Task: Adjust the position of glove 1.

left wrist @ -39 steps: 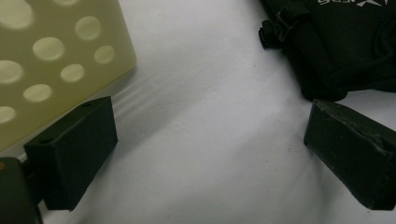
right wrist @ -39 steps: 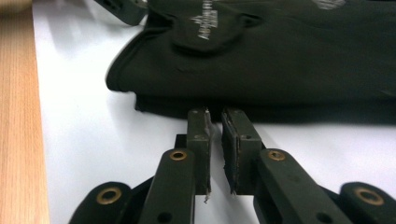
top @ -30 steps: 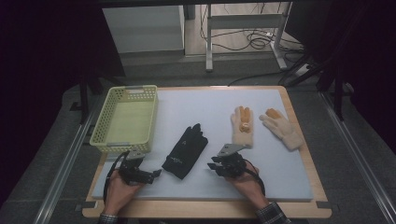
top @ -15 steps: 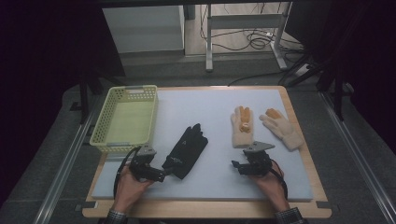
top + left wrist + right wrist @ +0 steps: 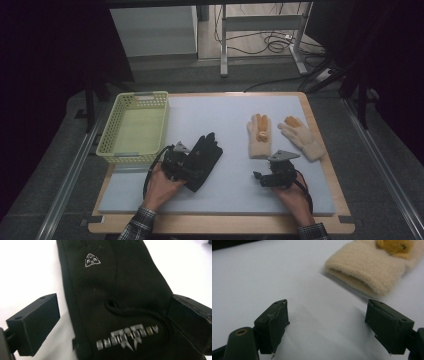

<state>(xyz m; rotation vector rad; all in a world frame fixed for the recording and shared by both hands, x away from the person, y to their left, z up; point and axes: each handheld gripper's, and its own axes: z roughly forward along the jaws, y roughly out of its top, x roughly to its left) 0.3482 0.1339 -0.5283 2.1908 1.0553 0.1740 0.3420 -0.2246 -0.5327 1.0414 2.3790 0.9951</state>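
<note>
A black glove point(image 5: 207, 155) with a grey logo lies left of centre on the pale mat point(image 5: 225, 115). My left gripper point(image 5: 189, 167) is at its cuff end. In the left gripper view the glove point(image 5: 120, 277) lies between the wide-apart jaws of that gripper point(image 5: 113, 305): one jaw stands over bare mat, the other at the glove's edge. Two beige gloves point(image 5: 260, 136) point(image 5: 302, 137) lie at the right. My right gripper point(image 5: 264, 177) sits just in front of them; its jaws have just been opening, with nothing between them. The right gripper point(image 5: 327, 317) has a beige cuff point(image 5: 362, 275) ahead of it.
A yellow-green plastic basket point(image 5: 134, 95) stands at the mat's left edge, close behind my left hand. The mat rests on a wooden table point(image 5: 320, 130). Beyond the table are metal frame legs and cables on the floor.
My left gripper has moved right and forward up to the black glove. My right gripper has moved right, away from the black glove, and its jaws now stand wider.
</note>
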